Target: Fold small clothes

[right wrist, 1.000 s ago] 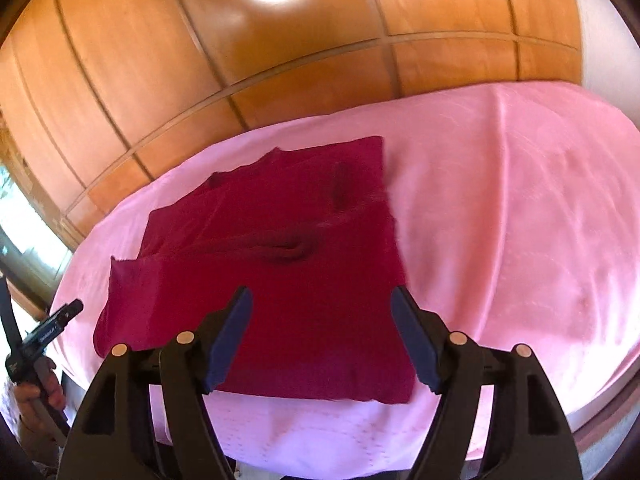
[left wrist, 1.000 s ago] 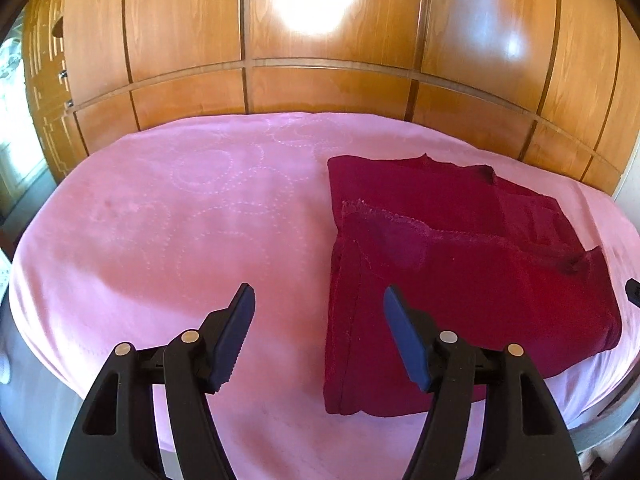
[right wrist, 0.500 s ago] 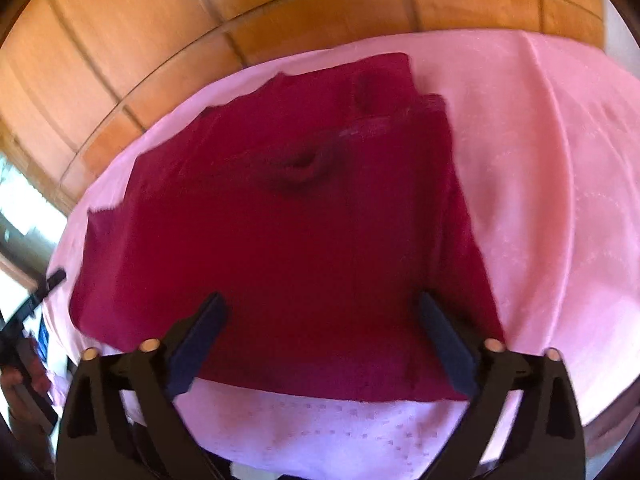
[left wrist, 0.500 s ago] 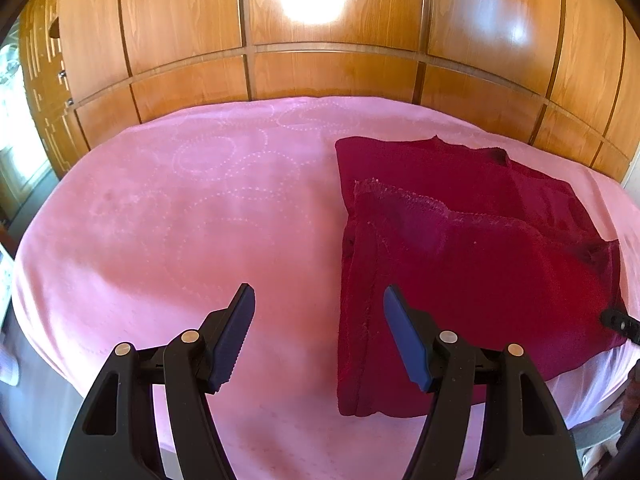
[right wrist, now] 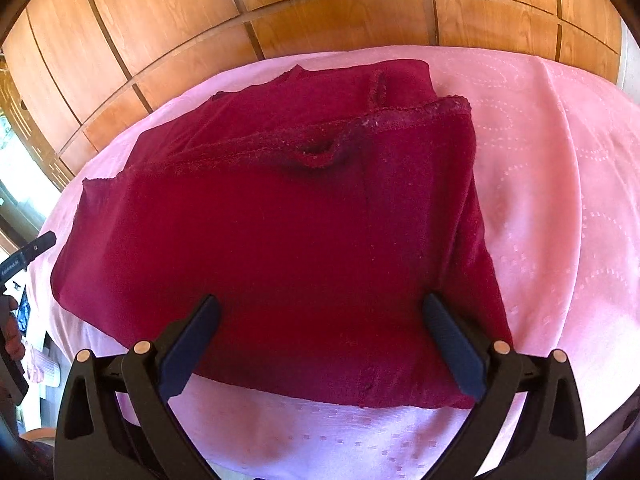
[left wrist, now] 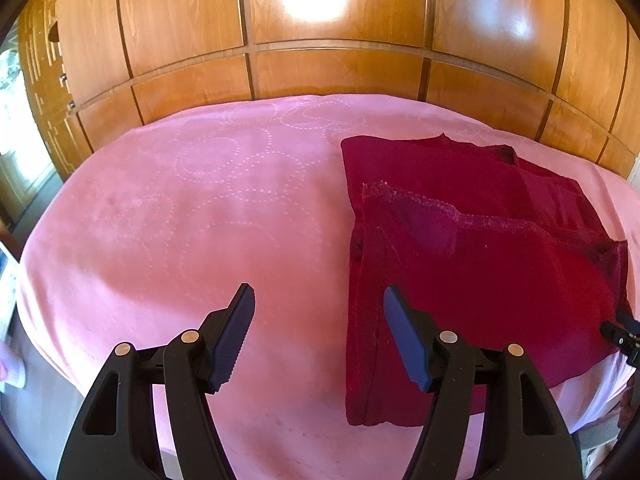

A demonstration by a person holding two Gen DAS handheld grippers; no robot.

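Dark red knitted garment [right wrist: 280, 232], folded, lies flat on pink embossed cover [left wrist: 180, 216], right of centre. Right tongs [right wrist: 320, 320] spread wide over its near edge, gripping nothing. Left tongs [left wrist: 319, 300] opening, straddling the garment's left edge, empty.

I am counting one dark red garment [right wrist: 272, 240], folded over, lying on one pink bedspread [left wrist: 192, 208]. I am holding two hand-held grippers: my left hand-held gripper [left wrist: 318, 300] and my right hand-held gripper [right wrist: 320, 312], each showing two fingers. Behind, one wooden panelled wall [left wrist: 328, 72] is standing.
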